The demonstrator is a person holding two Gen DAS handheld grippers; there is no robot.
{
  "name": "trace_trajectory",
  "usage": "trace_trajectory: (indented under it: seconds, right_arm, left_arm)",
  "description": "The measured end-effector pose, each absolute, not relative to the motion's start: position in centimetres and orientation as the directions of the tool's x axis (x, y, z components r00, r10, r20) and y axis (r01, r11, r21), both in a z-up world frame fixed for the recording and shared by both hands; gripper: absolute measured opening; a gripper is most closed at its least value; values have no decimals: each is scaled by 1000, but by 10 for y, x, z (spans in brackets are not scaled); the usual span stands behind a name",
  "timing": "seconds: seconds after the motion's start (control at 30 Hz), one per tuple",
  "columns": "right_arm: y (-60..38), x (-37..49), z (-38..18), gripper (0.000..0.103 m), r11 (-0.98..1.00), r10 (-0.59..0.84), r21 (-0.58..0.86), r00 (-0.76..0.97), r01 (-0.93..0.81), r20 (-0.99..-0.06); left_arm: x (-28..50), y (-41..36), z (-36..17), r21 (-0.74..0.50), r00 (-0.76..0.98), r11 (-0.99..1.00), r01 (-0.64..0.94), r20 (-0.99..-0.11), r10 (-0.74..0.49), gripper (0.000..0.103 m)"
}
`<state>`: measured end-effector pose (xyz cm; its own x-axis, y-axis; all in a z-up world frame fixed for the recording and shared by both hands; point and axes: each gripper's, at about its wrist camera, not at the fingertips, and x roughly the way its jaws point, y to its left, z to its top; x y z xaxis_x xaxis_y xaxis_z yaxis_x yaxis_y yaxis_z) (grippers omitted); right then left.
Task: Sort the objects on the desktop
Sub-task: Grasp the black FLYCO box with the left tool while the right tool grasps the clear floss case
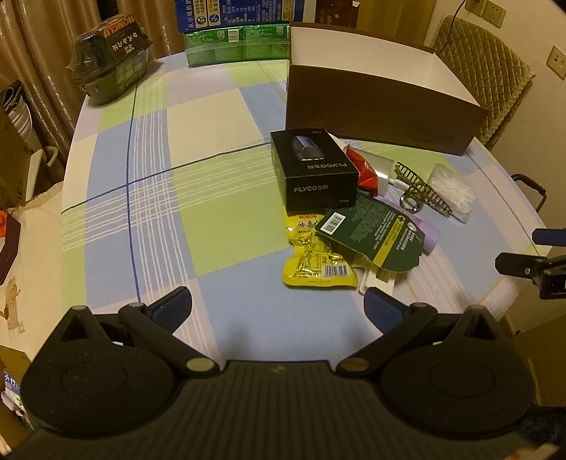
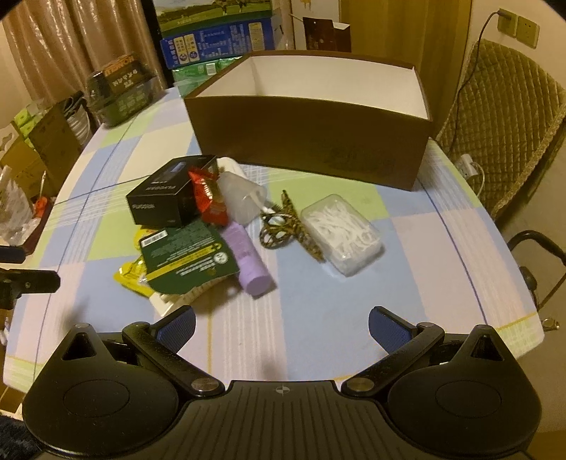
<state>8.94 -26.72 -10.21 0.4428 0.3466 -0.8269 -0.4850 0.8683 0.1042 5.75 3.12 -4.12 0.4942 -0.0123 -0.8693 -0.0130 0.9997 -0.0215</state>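
A pile of small items lies mid-table in front of an open brown box point(image 2: 311, 141) point(image 1: 375, 120) with a white inside. The pile holds a black FLYCO box point(image 1: 313, 173) point(image 2: 166, 198), a yellow snack packet point(image 1: 313, 258), a green card pack point(image 1: 375, 235) point(image 2: 187, 251), a purple tube point(image 2: 249, 262), a red sachet point(image 2: 207, 200), a leopard hair claw point(image 2: 286, 226) point(image 1: 421, 193) and a clear floss-pick case point(image 2: 345, 235). My left gripper point(image 1: 277, 308) is open, short of the yellow packet. My right gripper point(image 2: 281, 327) is open and holds nothing, nearer than the purple tube.
The table wears a checked blue, green and white cloth point(image 1: 177, 198). A dark wrapped bowl point(image 1: 109, 60) point(image 2: 120, 92) stands at the far left, with stacked cartons point(image 1: 237, 32) behind. A quilted chair point(image 2: 502, 116) stands at the right, beside the table edge.
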Motion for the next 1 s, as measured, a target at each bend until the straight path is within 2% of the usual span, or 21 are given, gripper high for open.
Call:
trace_trajectory:
  seconds: [1.0]
  right_arm:
    - [-304, 189, -123, 101, 868, 313, 71, 431, -491, -846]
  left_arm:
    - [155, -10, -66, -11, 476, 1000, -10, -879, -5, 102]
